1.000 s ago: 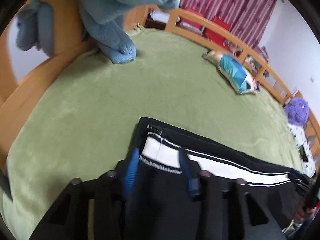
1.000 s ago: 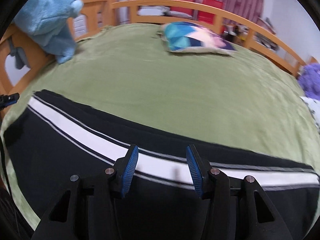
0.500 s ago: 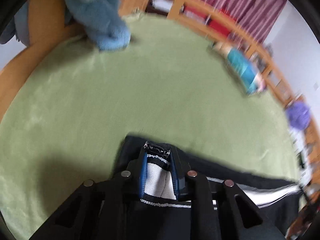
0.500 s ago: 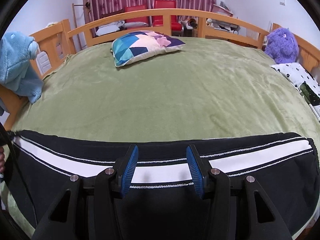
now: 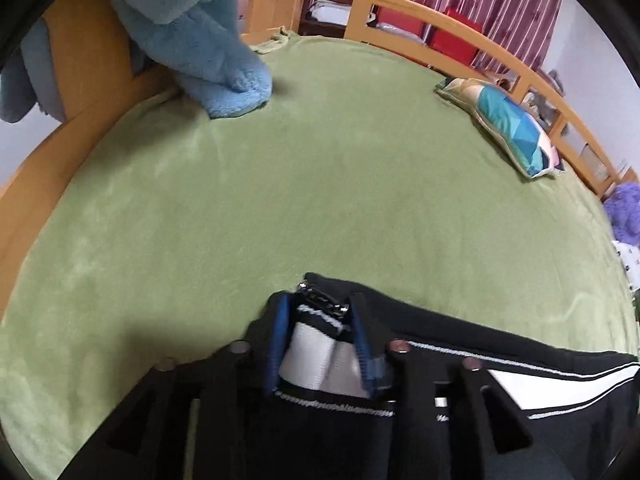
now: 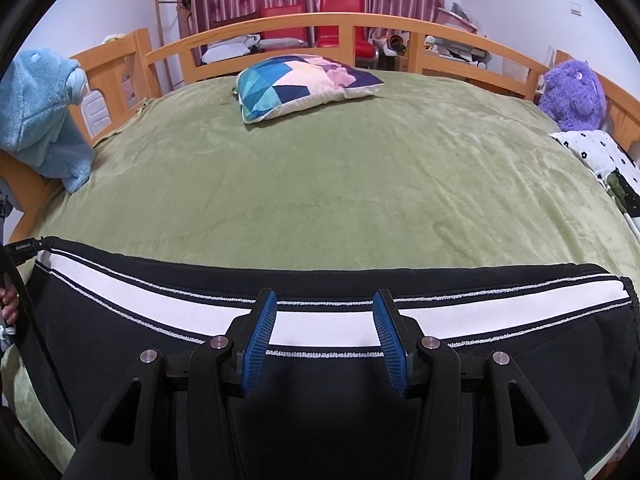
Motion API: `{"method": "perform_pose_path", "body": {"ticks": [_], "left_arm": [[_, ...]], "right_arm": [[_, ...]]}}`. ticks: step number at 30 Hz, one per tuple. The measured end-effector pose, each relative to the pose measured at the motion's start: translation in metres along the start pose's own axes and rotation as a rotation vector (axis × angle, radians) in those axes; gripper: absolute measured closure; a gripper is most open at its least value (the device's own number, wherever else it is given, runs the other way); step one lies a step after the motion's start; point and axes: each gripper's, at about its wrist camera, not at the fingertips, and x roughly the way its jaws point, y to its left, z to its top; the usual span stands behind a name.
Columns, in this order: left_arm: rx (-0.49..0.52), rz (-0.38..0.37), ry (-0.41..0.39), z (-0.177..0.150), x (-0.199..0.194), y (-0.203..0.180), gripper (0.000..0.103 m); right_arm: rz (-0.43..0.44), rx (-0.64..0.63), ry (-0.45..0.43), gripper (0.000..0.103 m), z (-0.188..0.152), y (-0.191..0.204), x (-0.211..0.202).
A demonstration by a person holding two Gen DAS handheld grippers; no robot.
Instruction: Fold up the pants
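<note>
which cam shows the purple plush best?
Right wrist: the purple plush sits whole and sharp against the bed rail at the far right corner of the bed. The left wrist view catches only a blurred sliver of it, cut off at the right edge of the frame.

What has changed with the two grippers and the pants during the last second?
The left gripper went to the zipper end of the pants, pinched the white stripe, and its jaws are now opening with bunched fabric between them. The right gripper swung to face the pillow; it stays open over the stripe.
</note>
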Motion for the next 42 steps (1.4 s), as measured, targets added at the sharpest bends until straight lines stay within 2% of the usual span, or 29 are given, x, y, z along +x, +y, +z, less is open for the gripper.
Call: {"method": "perform_pose_path", "body": {"ticks": [1, 3, 7, 10, 13, 16, 20, 23, 24, 25, 29, 33, 36, 38, 39, 40, 42], "left_arm": [[-0.012, 0.004, -0.007, 0.0, -0.005, 0.002, 0.056], [-0.049, 0.01, -0.018, -0.001, -0.019, 0.008, 0.048], [-0.089, -0.026, -0.015, -0.015, -0.045, 0.018, 0.047], [-0.08, -0.045, -0.023, -0.033, -0.073, 0.022, 0.047], [-0.091, -0.035, -0.042, -0.06, -0.1, 0.031, 0.047], [-0.142, -0.055, -0.054, -0.092, -0.121, 0.044, 0.048], [-0.134, -0.043, -0.064, -0.113, -0.13, 0.047, 0.049], [-0.083, 0.034, -0.02, -0.12, -0.118, 0.04, 0.063], [-0.069, 0.061, -0.015, -0.122, -0.115, 0.038, 0.076], [-0.062, 0.079, -0.02, -0.123, -0.114, 0.038, 0.093], [-0.137, 0.067, -0.105, -0.122, -0.128, 0.058, 0.095], [-0.167, 0.056, -0.09, -0.124, -0.124, 0.067, 0.095], [-0.143, 0.075, -0.064, -0.127, -0.119, 0.061, 0.091], [-0.145, 0.072, -0.062, -0.13, -0.12, 0.058, 0.075], [-0.164, 0.055, -0.058, -0.131, -0.12, 0.059, 0.056], [-0.189, 0.033, -0.052, -0.133, -0.12, 0.062, 0.045], [-0.254, -0.024, -0.021, -0.138, -0.115, 0.066, 0.045]], "right_arm": [[-0.001, -0.006, -0.003, 0.053, 0.0, 0.002, -0.002], [-0.001, -0.015, -0.01, 0.053, -0.001, 0.005, -0.005], [0.017, -0.011, -0.029, 0.053, -0.001, 0.006, -0.017], [0.021, -0.007, -0.042, 0.053, -0.003, 0.004, -0.025], [0.035, 0.002, -0.046, 0.053, -0.006, 0.001, -0.032], [0.054, 0.007, -0.054, 0.053, -0.008, 0.0, -0.04], [0.065, 0.001, -0.067, 0.053, -0.009, 0.001, -0.046], [0.073, 0.005, -0.069, 0.053, -0.012, 0.001, -0.049], [0.074, 0.004, -0.072, 0.053, -0.013, 0.001, -0.051], [0.073, 0.002, -0.075, 0.053, -0.014, 0.002, -0.052], [0.061, -0.001, -0.085, 0.053, -0.019, 0.0, -0.055], [0.058, 0.026, -0.085, 0.053, -0.023, -0.009, -0.055], [0.049, 0.044, -0.076, 0.053, -0.024, -0.016, -0.053], [0.048, 0.054, -0.075, 0.053, -0.025, -0.02, -0.053], [0.05, 0.057, -0.075, 0.053, -0.025, -0.021, -0.053], [0.052, 0.057, -0.075, 0.053, -0.025, -0.022, -0.053], [0.049, 0.053, -0.076, 0.053, -0.025, -0.022, -0.053]]}}
